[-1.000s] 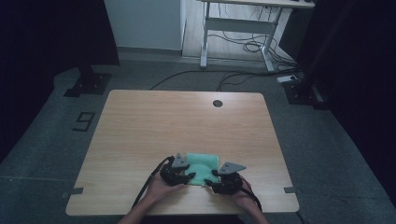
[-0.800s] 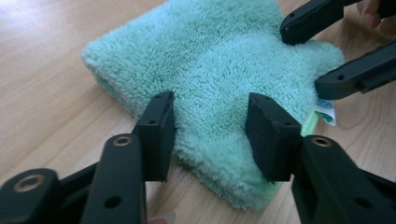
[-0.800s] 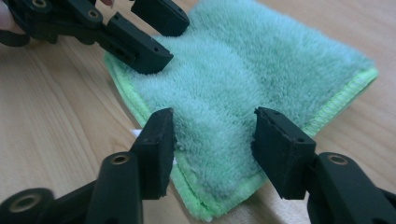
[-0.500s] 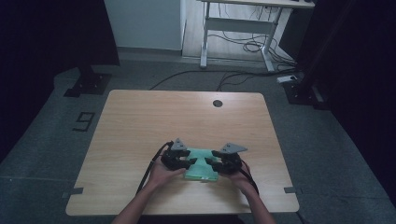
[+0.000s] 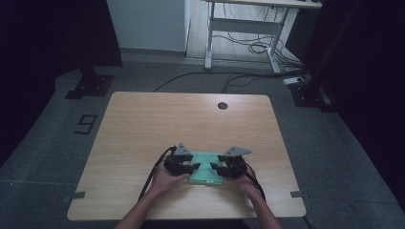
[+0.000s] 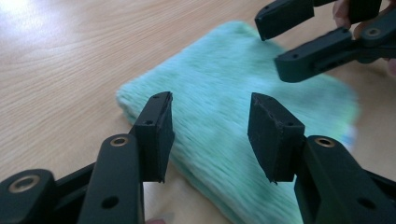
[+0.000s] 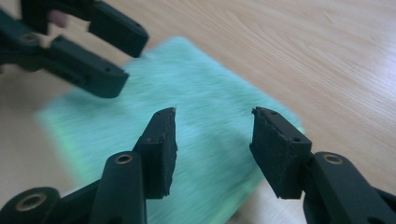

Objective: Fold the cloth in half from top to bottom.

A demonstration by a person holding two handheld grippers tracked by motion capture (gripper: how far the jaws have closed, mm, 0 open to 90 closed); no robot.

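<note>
Folded green towel (image 5: 205, 167) at the counter's (image 5: 143, 124) 6 o'clock edge; both grippers, left (image 5: 187, 167) and right (image 5: 218, 168), have closed in, fingers apart, gripping nothing: likely pre-grasp.

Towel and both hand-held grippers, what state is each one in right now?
Towel: folded, lying flat on the table, not gripped.
Left hand-held gripper: open, jaws over the towel's near edge.
Right hand-held gripper: open, jaws over the towel, holding nothing.
</note>
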